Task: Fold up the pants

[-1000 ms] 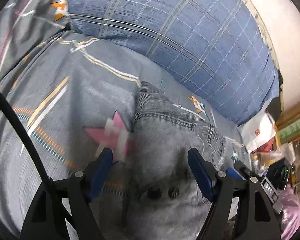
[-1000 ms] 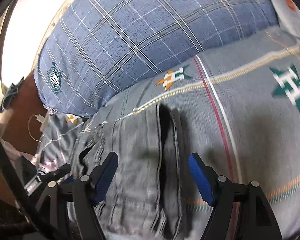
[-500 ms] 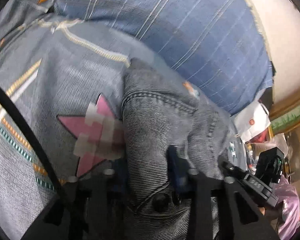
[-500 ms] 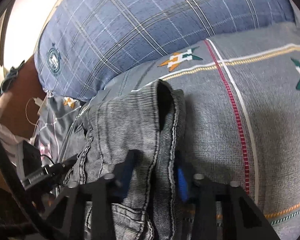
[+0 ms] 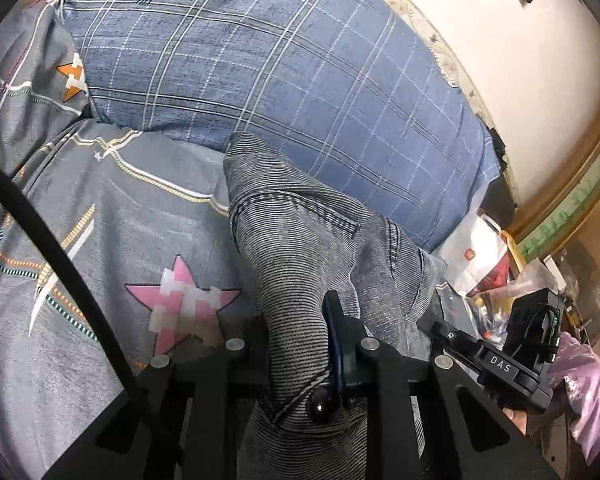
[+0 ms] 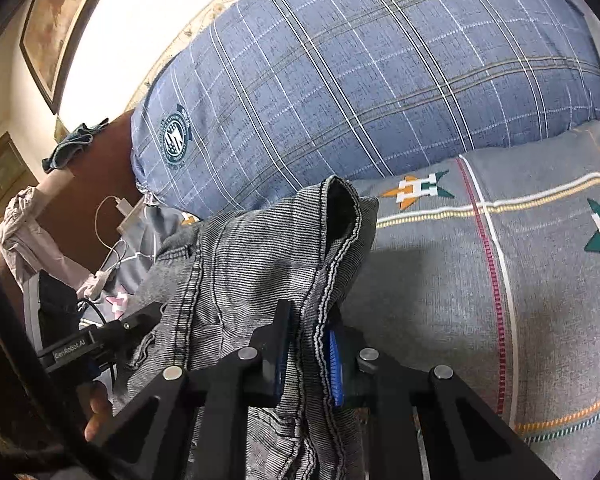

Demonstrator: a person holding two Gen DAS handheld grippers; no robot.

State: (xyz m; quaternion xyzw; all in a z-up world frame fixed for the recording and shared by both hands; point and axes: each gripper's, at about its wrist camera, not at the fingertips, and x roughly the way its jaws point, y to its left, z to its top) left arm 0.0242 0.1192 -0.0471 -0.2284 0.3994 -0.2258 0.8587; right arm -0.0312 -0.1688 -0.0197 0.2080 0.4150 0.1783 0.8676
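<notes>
The grey striped denim pants [image 5: 300, 240] hang bunched between both grippers, lifted off the grey patterned bedsheet [image 5: 120, 220]. My left gripper [image 5: 300, 344] is shut on the waistband near two dark buttons [image 5: 320, 404]. My right gripper [image 6: 308, 356] is shut on the waistband's stitched edge; the pants [image 6: 260, 248] rise in front of it with an open fold at the top. The right gripper also shows at the right of the left wrist view [image 5: 500, 364], and the left gripper shows at the left of the right wrist view [image 6: 84, 344].
A big blue plaid pillow [image 5: 280, 60] lies just behind the pants, also in the right wrist view [image 6: 360, 80]. A white bag [image 5: 480, 252] and clutter sit beyond the bed's side. A charger cable [image 6: 116, 216] lies by a brown headboard [image 6: 100, 160].
Both grippers went from open around the waistband to shut on it, then lifted the pants off the sheet toward the pillow.
</notes>
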